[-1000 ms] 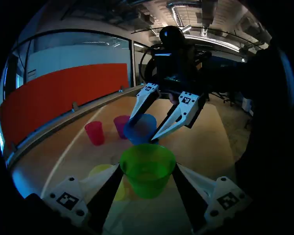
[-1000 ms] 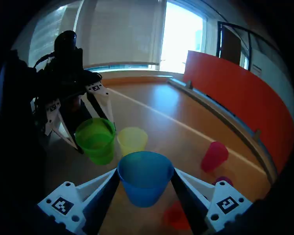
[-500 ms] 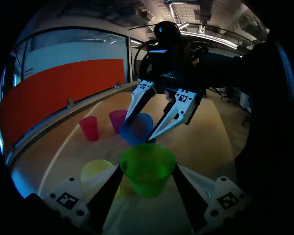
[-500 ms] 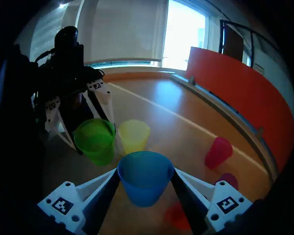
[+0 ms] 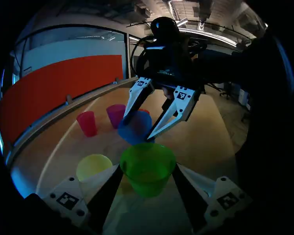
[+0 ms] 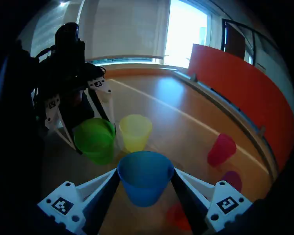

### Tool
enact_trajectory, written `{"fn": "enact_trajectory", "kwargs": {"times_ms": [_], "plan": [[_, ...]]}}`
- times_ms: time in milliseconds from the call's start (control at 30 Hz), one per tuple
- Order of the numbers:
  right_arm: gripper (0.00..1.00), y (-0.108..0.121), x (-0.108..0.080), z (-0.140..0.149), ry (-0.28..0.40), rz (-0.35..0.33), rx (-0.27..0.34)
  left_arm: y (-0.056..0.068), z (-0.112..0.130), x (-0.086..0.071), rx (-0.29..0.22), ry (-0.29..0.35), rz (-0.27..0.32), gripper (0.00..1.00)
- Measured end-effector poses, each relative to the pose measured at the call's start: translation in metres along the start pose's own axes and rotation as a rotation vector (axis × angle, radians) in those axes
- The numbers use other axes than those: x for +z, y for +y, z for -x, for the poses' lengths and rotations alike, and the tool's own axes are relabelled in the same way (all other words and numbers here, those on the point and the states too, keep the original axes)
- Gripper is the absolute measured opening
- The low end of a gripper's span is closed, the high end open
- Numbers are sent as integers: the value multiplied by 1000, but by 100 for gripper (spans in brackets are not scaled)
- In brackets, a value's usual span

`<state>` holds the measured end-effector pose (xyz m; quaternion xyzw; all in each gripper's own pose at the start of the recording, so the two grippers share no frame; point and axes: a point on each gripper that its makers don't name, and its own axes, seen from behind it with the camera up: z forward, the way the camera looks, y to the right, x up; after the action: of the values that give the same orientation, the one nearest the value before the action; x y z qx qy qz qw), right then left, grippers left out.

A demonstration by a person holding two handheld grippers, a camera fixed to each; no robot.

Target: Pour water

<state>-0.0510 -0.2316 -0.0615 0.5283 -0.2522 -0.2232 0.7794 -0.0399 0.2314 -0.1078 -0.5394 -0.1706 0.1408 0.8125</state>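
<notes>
Okay, left gripper view: over the last second the blue plastic cup in the right gripper has risen and tipped toward my translucent green plastic cup, so I judge the pour is starting. Left gripper fingers clamp the green cup, held level. Right gripper view: fingers pinch the blue cup above the wooden tabletop, with the green cup ahead-left.

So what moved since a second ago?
The right gripper with the blue cup has risen a little in the left gripper view, and the yellow cup shows more fully beside the green cup. Nothing was grabbed or let go: the left gripper still clamps the green cup. The red cup and purple cup stay on the table.
</notes>
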Motion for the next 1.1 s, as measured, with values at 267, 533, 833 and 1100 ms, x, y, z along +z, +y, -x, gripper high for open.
{"fn": "enact_trajectory", "kwargs": {"times_ms": [267,533,833,1100], "plan": [[91,-4,5,7,-13,-11,0,3,8,4,4,-17,5,86],[91,-7,9,10,-18,-18,1,1,13,6,-5,-22,3,86],[91,-7,13,14,-23,-22,2,-1,17,9,-12,-27,2,86],[91,-8,16,17,-28,-25,-6,-1,21,9,-18,-33,3,86]]}}
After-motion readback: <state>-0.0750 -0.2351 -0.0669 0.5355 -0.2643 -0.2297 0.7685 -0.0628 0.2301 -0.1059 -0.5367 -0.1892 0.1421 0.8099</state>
